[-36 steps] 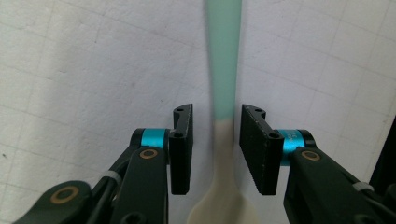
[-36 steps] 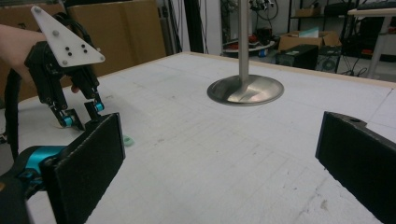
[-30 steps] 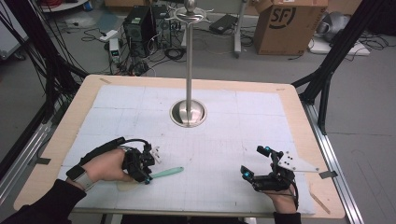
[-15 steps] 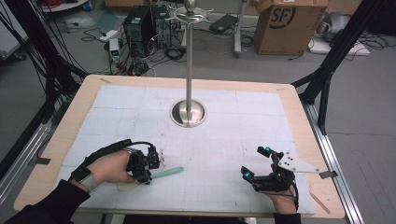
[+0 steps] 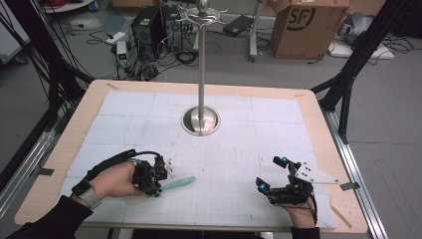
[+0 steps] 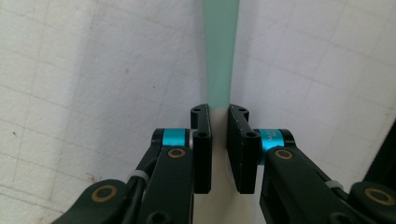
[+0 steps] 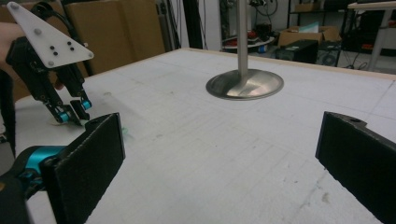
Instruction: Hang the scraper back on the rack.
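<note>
A slim tool with a mint-green handle (image 5: 178, 183) and a cream end (image 5: 132, 199) lies on the white mat near the front left. My left gripper (image 5: 158, 182) is shut on it where green meets cream. In the left gripper view the green handle (image 6: 220, 46) runs straight up from between the jaws of the left gripper (image 6: 218, 110). Across the table, in the right gripper view, the left gripper (image 7: 74, 113) points down at the mat. My right gripper (image 5: 271, 173) rests at the front right, open, with nothing between its jaws (image 7: 222, 140).
A metal pole on a round steel base (image 5: 200, 121) stands mid-table, also ahead in the right gripper view (image 7: 245, 84). The white gridded mat (image 5: 278, 124) covers the wooden table (image 5: 318, 107). Boxes, cables and equipment lie on the floor beyond.
The left hand and gripper have shifted very slightly over the tool; the tool and the right gripper stay where they were.
</note>
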Demonstrator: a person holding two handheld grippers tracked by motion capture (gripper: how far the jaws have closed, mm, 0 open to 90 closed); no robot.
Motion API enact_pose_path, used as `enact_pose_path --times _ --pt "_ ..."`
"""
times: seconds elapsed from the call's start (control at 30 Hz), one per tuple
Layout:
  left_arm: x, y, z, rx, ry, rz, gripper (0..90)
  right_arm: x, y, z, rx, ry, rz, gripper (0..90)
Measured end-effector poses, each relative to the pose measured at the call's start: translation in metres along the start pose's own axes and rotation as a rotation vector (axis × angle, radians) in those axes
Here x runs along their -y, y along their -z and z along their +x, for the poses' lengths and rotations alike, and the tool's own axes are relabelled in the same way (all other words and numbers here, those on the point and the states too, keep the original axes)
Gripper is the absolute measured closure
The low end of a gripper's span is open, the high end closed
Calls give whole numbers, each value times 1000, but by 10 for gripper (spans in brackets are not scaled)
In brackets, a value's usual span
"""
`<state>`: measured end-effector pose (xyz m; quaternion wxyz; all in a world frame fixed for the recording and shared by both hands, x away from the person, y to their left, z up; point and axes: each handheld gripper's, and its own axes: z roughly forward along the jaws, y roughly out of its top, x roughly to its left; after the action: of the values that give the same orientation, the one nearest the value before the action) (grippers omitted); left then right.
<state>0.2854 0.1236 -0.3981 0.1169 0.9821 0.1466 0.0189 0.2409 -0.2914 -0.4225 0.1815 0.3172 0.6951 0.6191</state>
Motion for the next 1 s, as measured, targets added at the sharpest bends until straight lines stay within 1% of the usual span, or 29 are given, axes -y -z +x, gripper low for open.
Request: enact_pose_path --times 0.07,0.13,0.17,0.2,0.3,0.33,0.37,0.4,0.43,0.47,0.5,0.53,0.6,0.63,0.7,0.73,0.77,0.8,0.87,0.9,0.97,1.0 --pt "2 8 0 11 12 -48 807 -1 -1 2 -17 0 1 1" --pt "6 16 3 11 27 -108 807 -2 -1 2 -17 2 0 1" --pt "9 21 5 6 41 -131 807 -2 -1 3 -18 3 1 1" --pt "12 25 6 -7 55 -158 807 -2 -1 3 -18 6 0 1" --pt "22 38 12 -20 104 -258 807 -1 -2 2 -17 7 0 1" --pt "25 42 15 -17 119 -291 807 -1 -2 2 -15 8 1 1" --pt "29 46 18 -4 132 -324 806 -1 -1 2 -15 5 2 2" --pt "32 49 19 -9 138 -362 806 -1 -1 2 -15 0 4 1" --pt "35 51 21 -23 150 -387 806 -1 -1 2 -15 0 3 1" --pt "38 53 22 -26 168 -408 806 -1 -2 3 -13 6 3 2" --pt "40 55 24 -39 169 -419 806 -1 -2 3 -16 8 3 1" --pt "42 56 25 -51 190 -443 806 -1 -2 3 -16 8 3 1" --pt "45 59 28 -79 212 -490 806 -1 -1 3 -15 7 3 1" --pt "47 61 29 -84 238 -524 806 -1 -1 3 -14 6 2 2" --pt "49 66 32 -53 276 -567 806 -1 -1 3 -15 5 3 2" --pt "50 68 31 -36 288 -596 806 -1 -1 3 -15 6 4 2" --pt "50 70 30 -29 293 -628 806 -1 -1 3 -15 7 4 1" --pt "50 72 29 -29 287 -659 806 -1 -1 3 -15 7 4 1" --pt "49 76 27 -53 294 -713 806 -1 -2 3 -14 7 3 1" --pt "49 77 28 -73 304 -737 806 -1 -2 3 -17 1 7 2" --pt "49 80 32 -115 336 -783 806 -1 -2 4 -19 10 7 2" --pt "49 81 34 -128 350 -804 806 -1 -2 4 -19 10 7 2"
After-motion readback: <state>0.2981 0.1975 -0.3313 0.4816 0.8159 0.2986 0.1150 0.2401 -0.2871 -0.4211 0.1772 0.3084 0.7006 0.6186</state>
